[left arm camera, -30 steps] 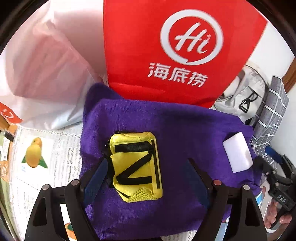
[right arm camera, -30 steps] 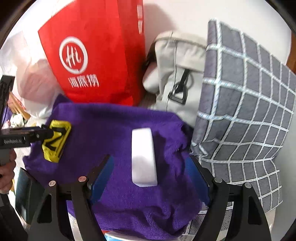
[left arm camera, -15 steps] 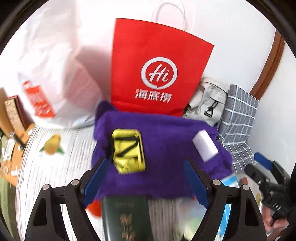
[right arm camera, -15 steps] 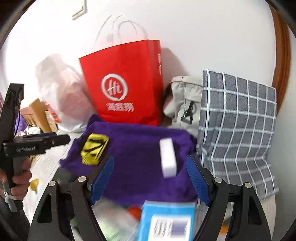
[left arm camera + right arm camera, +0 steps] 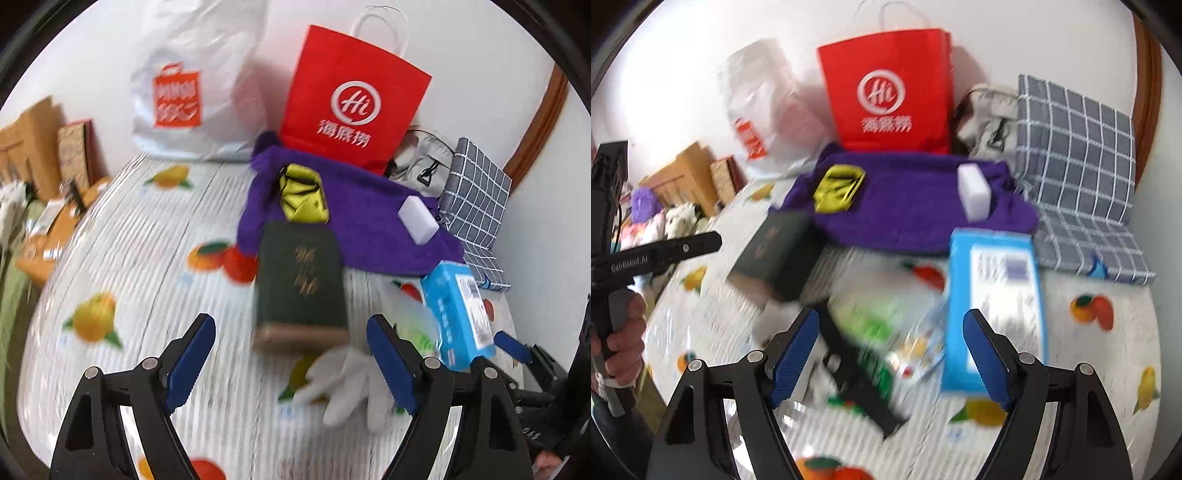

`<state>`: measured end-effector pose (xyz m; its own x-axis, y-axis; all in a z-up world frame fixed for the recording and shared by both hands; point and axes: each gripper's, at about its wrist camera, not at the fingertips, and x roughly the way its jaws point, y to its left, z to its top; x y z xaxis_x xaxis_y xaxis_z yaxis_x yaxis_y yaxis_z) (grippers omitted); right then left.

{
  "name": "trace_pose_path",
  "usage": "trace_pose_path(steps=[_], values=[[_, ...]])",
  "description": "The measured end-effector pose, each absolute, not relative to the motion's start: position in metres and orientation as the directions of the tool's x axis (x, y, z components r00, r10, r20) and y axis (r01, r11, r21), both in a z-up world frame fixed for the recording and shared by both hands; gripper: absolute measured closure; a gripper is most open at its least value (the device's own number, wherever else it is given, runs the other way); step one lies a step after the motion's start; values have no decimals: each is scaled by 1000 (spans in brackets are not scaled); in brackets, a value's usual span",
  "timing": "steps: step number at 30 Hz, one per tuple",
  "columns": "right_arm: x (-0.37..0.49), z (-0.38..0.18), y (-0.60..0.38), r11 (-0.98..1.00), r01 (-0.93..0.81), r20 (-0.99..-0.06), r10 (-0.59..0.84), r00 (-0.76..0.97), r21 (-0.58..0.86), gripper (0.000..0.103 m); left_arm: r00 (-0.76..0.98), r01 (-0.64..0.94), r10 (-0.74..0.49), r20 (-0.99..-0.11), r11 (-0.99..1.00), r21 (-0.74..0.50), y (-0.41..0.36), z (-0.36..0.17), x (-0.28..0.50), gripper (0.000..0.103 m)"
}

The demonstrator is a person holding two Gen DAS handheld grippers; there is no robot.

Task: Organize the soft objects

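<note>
Red paper bag (image 5: 351,99) upright (contents hidden), white plastic bag (image 5: 192,92) beside

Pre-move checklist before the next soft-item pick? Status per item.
1. Left gripper empty, jaws apart: ok.
2. Right gripper empty, jaws apart: ok.
3. Yellow pouch and white sponge lying on the purple towel: ok.
4. White glove off the towel, on the tablecloth near the left gripper: not ok, not yet sorted.
5. Path to the glove: the dark book lies just behind it, apart from it: ok.
6. Sharp view for aiming: not ok, both views are motion-blurred.
</note>
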<state>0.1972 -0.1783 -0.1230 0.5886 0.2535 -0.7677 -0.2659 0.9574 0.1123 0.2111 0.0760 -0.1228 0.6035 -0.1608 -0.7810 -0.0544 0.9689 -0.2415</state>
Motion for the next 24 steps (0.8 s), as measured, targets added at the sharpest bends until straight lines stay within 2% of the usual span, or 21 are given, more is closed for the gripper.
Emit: trace_pose_path(steps=[2, 3, 4, 15, 19, 20, 21, 22, 24], values=[[184, -137, -173, 955, -285, -780, 239, 579, 81, 37, 598, -76, -155, -786, 966, -248, 80, -131, 198, 21], [179, -145, -172, 951, -297, -790, 243, 563, 80, 50, 594, -83, -153, -790, 965, -249, 81, -135, 192, 21], [176, -152, -171, 948, -306, -802, 247, 544, 85, 58, 594, -84, -153, -790, 965, -250, 82, -140, 187, 21], [155, -187, -163, 935, -349, -803, 252, 540, 59, 59, 561, -70, -160, -812, 968, -239, 71, -169, 161, 21], [164, -200, -153, 934, -356, -816, 185, 547, -27, 60, 568, -67, -169, -805, 966, -250, 72, -169, 156, 21], [166, -203, -153, 934, -355, -815, 174, 553, -41, 63, 568, -71, -169, -805, 965, -252, 73, -169, 155, 21], [167, -202, -155, 931, -363, -813, 194, 550, -24, 76, 566, -76, -167, -807, 964, -253, 74, -170, 155, 21], [166, -199, -158, 930, -368, -807, 216, 549, -1, 85, 566, -79, -166, -808, 964, -254, 74, -170, 154, 21], [162, -192, -162, 932, -363, -789, 233, 568, 15, 91, 562, -85, -166, -810, 963, -256, 76, -171, 153, 21]])
